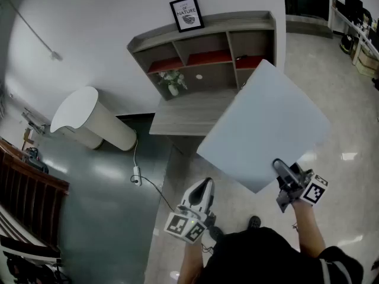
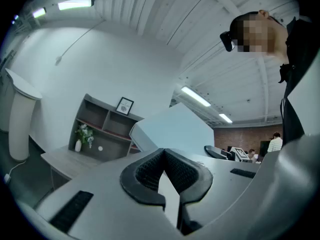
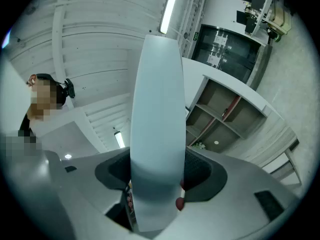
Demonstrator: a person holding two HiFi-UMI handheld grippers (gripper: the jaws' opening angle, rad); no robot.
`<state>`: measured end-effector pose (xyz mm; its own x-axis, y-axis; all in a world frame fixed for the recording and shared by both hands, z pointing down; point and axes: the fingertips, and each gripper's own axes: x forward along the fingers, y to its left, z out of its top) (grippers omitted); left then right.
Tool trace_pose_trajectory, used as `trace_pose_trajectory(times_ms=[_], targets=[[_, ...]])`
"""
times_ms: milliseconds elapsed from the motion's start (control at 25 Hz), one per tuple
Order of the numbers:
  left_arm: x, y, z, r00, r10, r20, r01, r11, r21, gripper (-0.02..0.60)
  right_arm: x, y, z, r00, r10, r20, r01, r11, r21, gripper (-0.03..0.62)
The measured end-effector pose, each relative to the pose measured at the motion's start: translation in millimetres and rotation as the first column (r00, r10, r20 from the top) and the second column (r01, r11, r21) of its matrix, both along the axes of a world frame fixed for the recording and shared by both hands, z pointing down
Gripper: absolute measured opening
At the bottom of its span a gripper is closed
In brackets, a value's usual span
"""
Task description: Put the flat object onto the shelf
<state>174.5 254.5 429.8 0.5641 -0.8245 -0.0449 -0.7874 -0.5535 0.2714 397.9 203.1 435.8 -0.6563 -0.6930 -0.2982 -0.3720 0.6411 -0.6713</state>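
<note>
Head view: right gripper (image 1: 280, 170) clamps flat board (image 1: 266, 123) edge, seemingly clear of shelf (image 1: 201, 28); left gripper (image 1: 205, 184) clenched empty.

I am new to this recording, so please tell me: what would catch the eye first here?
A large white board, tilted, fills the middle right, clamped at its near edge by the right claw. Behind it stands a grey shelf with a framed picture on top.
</note>
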Motion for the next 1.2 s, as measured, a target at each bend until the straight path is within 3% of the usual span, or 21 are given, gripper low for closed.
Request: trace_pose_trajectory(times_ms=[280, 720, 1200], targets=[[6.6, -6.0, -5.1, 1.0, 0.03, 0.003, -0.03, 0.999, 0.024, 0.014, -5.8, -1.0, -8.7, 1.0, -0.004, 0.013, 0.003, 0.999, 0.034, 0.283], [24.9, 2.6, 2.5, 0.999, 0.049, 0.012, -0.048, 0.999, -0.008, 0.014, -1.2, 3.2, -16.9, 0.998, -0.041, 0.039, 0.038, 0.998, 0.055, 0.282], [-19.0, -0.7, 10.2, 1.0, 0.016, 0.0, -0.016, 0.999, -0.035, 0.014, -46.0, -7.9, -11.3, 0.995, -0.082, 0.049, 0.081, 0.997, 0.022, 0.282]])
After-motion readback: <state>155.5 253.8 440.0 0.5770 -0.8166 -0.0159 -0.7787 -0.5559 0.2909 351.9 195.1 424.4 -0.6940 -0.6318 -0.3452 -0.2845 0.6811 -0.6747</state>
